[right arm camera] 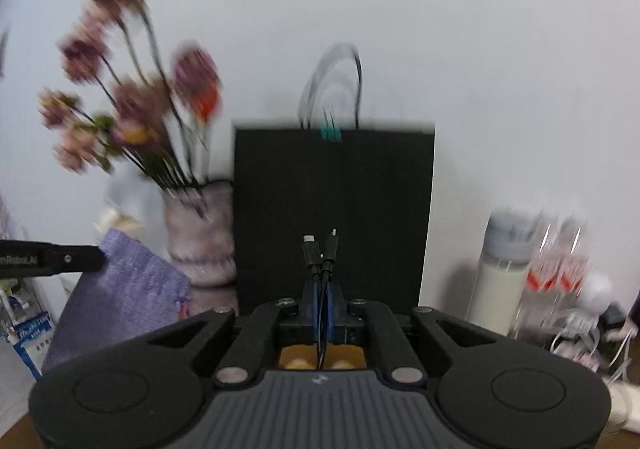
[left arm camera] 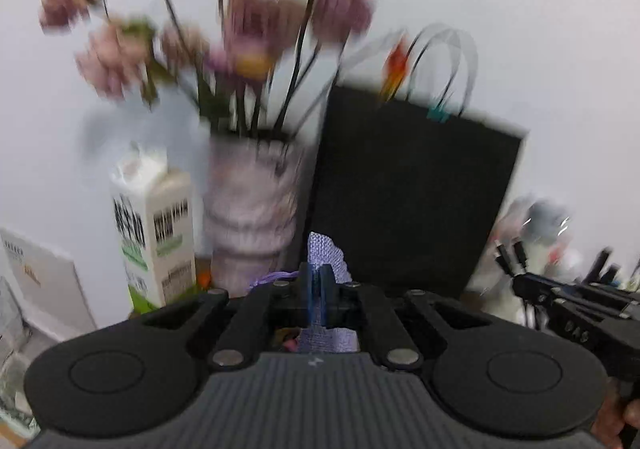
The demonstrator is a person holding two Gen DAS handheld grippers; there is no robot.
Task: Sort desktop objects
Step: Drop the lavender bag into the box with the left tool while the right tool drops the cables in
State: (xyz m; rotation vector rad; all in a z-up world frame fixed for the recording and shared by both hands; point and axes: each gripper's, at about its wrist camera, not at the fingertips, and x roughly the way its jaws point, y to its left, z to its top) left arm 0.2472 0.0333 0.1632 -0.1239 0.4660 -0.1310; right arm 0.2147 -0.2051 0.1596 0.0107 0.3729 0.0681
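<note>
My left gripper (left arm camera: 319, 281) is shut on a lilac fabric pouch (left arm camera: 326, 255), held in the air; the pouch also shows at the left of the right wrist view (right arm camera: 124, 289), hanging from the left gripper (right arm camera: 96, 259). My right gripper (right arm camera: 321, 287) is shut on black charging cables (right arm camera: 320, 249), whose plugs stick up above the fingertips. The right gripper also shows at the right of the left wrist view (left arm camera: 516, 277). Both views are motion-blurred.
A black paper bag (right arm camera: 334, 209) stands against the white wall. A pale vase (left arm camera: 250, 209) of pink flowers is left of it, with a milk carton (left arm camera: 154, 237) further left. A white bottle (right arm camera: 502, 269) and clear packaging (right arm camera: 560, 269) stand at the right.
</note>
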